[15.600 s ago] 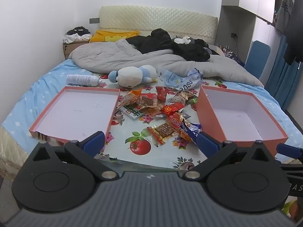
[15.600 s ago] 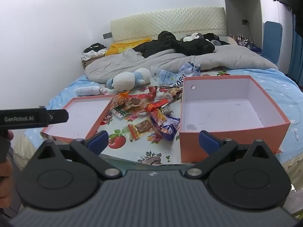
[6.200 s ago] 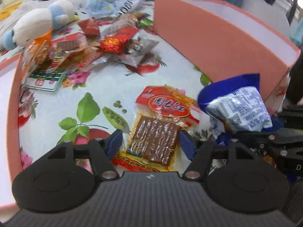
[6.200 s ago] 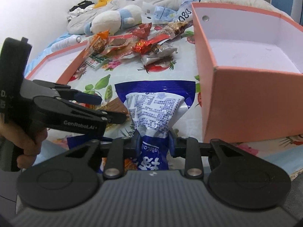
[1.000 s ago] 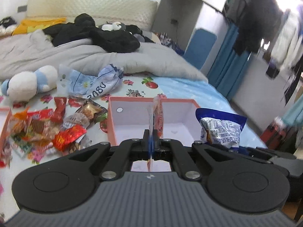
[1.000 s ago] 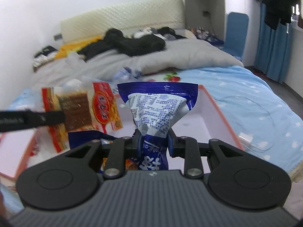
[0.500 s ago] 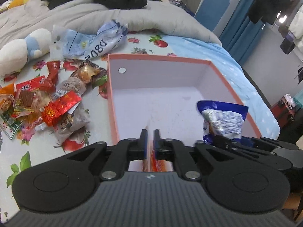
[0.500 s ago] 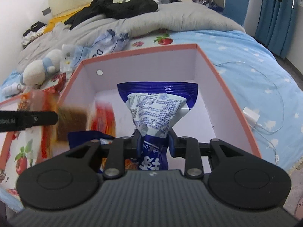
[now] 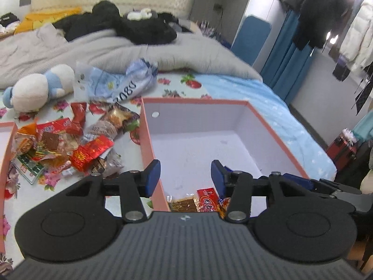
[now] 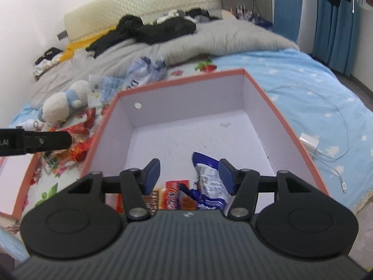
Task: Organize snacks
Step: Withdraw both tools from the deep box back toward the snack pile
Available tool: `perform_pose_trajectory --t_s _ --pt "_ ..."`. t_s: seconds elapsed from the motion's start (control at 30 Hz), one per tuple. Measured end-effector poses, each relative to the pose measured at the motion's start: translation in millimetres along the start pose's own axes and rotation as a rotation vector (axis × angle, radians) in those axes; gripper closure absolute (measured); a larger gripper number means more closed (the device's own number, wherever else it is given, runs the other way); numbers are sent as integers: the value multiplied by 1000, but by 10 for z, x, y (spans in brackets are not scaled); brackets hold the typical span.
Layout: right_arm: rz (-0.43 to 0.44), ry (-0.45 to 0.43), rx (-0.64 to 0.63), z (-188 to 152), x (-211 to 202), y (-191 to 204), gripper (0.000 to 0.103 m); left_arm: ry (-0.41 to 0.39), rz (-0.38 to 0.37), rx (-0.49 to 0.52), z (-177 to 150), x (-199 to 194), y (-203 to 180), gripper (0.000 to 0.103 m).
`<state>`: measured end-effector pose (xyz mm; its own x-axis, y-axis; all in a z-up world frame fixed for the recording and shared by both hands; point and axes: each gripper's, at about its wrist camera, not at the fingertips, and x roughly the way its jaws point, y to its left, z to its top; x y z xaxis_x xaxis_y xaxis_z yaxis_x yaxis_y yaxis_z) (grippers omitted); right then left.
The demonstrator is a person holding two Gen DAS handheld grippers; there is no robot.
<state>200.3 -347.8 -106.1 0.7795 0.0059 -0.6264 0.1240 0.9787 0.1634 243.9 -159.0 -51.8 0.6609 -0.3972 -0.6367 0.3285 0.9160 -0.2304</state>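
An orange box with a white inside stands on the bed. In its near end lie a red-and-brown biscuit pack and a blue-and-white snack bag. My left gripper is open and empty above the box's near left corner. My right gripper is open and empty above the box's near end, with the blue bag just below it. A pile of loose snack packs lies on the sheet left of the box.
A second orange box lies left of the pile. A plush toy, a crumpled plastic bag and a grey duvet lie beyond. A white charger and cable lie right of the box.
Both grippers have opened. The biscuit pack left my left gripper and the blue bag left my right gripper; both now lie in the box.
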Motion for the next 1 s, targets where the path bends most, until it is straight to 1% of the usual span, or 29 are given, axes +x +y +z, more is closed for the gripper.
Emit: perform_pose_trajectory --t_s 0.13,0.23,0.4,0.63,0.7,0.77,0.87,0.9,1.0 --pt "41 -47 8 -90 -217 114 45 -40 -5 -5 -141 -236 62 49" --pt "68 -73 -9 -139 -346 228 45 -49 6 -14 -256 -352 136 49" --pt "106 -113 -51 -218 -524 417 45 -88 36 -15 -431 -585 261 49" --pt "157 -124 -74 -402 -647 664 45 -130 68 -59 -675 -895 507 49" --pt "172 -130 -85 -471 -668 741 45 -144 67 -74 -755 -979 600 49" --pt "176 -137 -92 -537 -678 813 45 -141 72 -99 -825 -1039 691 49" --pt "205 -137 -102 -625 -683 940 45 -153 100 -116 -924 -1141 813 49" --pt "214 -138 -110 -645 -693 983 45 -157 113 -128 -961 -1184 865 49" --pt "247 -138 -139 -703 -720 1105 45 -162 122 -180 -1054 -1274 1006 49"
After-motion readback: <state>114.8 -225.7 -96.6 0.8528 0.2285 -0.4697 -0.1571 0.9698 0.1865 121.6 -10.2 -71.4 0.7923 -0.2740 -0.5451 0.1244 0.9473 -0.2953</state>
